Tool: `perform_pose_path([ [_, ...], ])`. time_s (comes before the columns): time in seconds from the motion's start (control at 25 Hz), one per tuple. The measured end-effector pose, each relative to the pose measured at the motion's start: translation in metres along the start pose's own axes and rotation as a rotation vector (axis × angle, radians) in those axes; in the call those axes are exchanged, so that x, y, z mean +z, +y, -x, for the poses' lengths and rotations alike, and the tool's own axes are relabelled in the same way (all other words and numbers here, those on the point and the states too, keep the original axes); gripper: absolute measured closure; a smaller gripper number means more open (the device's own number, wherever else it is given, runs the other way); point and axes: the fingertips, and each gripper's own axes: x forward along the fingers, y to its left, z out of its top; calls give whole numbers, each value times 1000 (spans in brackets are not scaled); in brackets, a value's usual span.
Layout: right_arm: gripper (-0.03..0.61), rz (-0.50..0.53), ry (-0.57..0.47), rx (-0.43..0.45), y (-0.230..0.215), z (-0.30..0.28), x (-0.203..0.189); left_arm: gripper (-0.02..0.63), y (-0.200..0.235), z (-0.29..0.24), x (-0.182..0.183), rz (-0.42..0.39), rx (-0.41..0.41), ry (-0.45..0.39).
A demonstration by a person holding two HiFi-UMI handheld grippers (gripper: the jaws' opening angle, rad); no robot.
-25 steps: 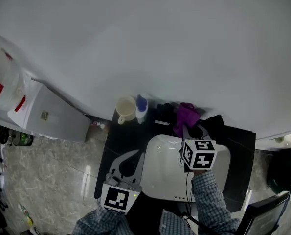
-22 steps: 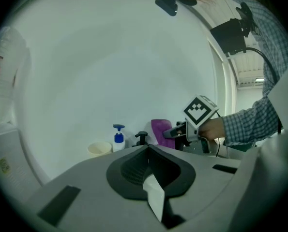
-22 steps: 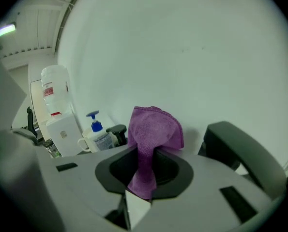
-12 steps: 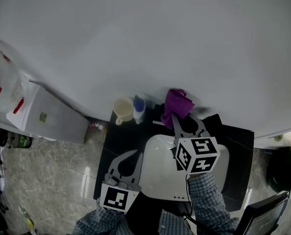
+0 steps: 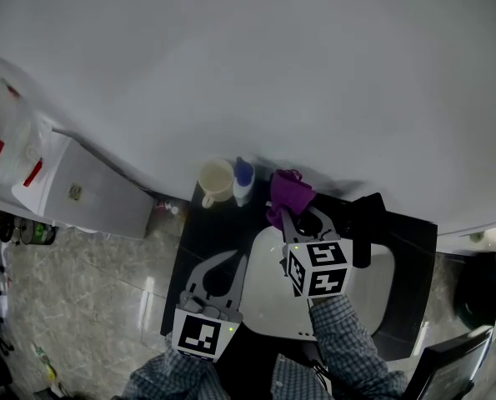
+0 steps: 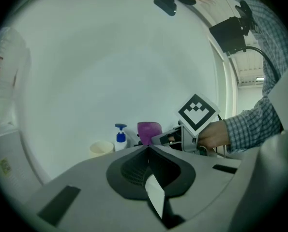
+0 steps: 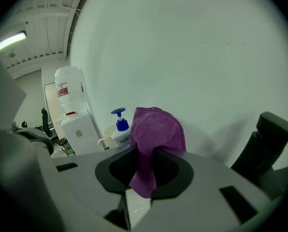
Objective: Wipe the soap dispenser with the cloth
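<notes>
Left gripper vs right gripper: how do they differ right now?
The right gripper is shut on the purple cloth; the left gripper is shut on nothing. The right gripper is held forward, close to the soap dispenser by the wall; the left gripper sits back, left of the sink. Shared: both have their jaws together and both point toward the wall.

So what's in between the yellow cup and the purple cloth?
The soap dispenser, right beside the cup. The cloth hangs in the right gripper. The head view shows it.
</notes>
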Motion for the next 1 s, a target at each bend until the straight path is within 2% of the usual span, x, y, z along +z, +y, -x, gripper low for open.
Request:
perform_pose_path([
  [0.28, 503, 13, 80, -9, 2, -12, -44, 612, 1, 1, 0, 1, 3, -4],
  [0.6, 504, 34, 158, 1, 7, -16, -73, 612, 4, 4, 0, 18, 14, -9],
  [0.76, 503, 44, 115, 12, 12, -2, -59, 612, 6, 4, 0, 28, 16, -11],
  [1.0, 503, 66, -11, 15, 17, 25, -8, 612, 12, 3, 1, 21, 27, -16],
])
